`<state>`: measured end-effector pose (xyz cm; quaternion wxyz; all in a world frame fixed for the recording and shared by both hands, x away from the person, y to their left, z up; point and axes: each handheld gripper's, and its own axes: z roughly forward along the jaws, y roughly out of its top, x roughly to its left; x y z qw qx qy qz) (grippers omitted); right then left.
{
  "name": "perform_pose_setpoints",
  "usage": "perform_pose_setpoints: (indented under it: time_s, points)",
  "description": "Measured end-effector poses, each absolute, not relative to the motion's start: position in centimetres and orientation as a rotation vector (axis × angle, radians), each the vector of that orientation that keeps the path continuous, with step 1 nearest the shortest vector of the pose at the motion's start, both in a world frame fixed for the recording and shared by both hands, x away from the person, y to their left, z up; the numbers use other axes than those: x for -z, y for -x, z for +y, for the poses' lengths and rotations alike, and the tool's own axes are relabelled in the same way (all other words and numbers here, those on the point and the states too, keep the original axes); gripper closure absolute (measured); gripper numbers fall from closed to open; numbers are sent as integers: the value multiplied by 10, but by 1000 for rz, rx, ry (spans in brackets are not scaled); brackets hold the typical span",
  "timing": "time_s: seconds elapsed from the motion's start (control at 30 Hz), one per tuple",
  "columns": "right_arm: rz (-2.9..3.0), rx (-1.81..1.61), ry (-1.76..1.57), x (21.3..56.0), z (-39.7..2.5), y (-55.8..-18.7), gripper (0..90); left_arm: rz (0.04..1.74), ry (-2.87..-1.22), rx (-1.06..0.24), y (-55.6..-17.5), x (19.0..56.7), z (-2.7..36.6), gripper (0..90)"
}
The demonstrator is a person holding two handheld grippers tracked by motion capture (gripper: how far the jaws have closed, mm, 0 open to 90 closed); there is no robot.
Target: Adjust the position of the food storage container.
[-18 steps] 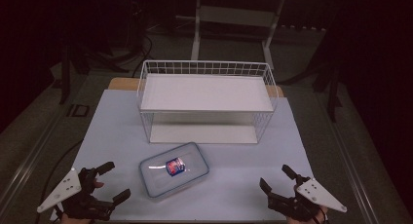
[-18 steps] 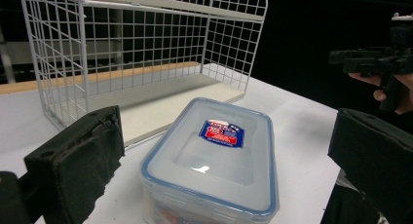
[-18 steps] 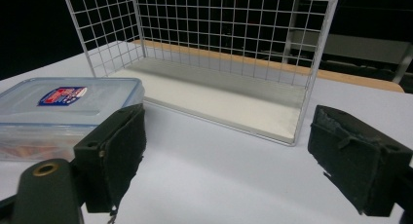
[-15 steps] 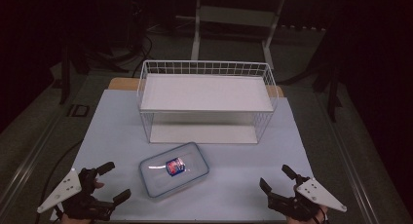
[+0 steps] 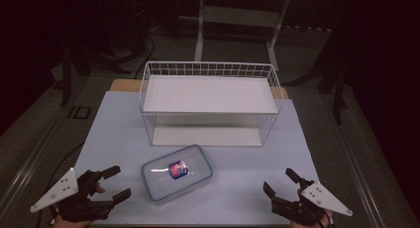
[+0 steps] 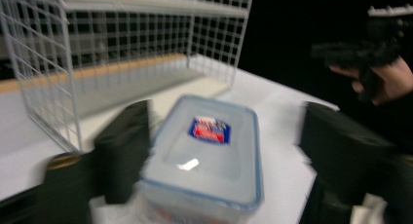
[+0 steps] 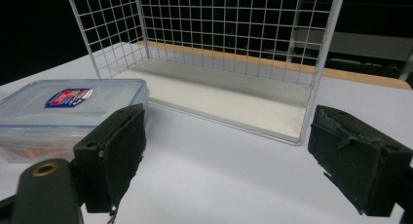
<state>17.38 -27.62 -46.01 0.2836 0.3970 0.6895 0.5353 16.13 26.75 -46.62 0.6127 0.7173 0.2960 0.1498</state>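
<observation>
Nothing moved, left tongs (image 5: 116, 182) spread beside lidded container (image 5: 177, 172)

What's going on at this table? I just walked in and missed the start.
A person holds a two-jaw gripper in each hand at the near edge of the table. The left gripper is open and aimed at a lidded plastic container, not touching it. The right gripper is open too, off to the side. Behind the container stands an empty white wire rack.
</observation>
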Motion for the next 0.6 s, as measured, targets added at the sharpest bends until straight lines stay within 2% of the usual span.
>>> perform_pose_setpoints:
  time_s: [0.13,0.27,0.3,0.47,0.6]
  points:
    - [1850,-1433,-1062,460,-275,-173,138,736,-1760,-313,-168,474,267,499]
    - [1855,-1434,-1067,461,-275,-174,140,762,-1837,-244,-174,485,268,575]
    - [1855,-1432,-1067,461,-275,-174,140,765,-1858,-235,-175,487,268,627]
    - [1866,-1438,-1066,461,-275,-175,140,791,-1978,-202,-181,497,263,772]
    - [1877,-1435,-1065,462,-275,-175,141,872,-2035,-203,-188,505,260,783]
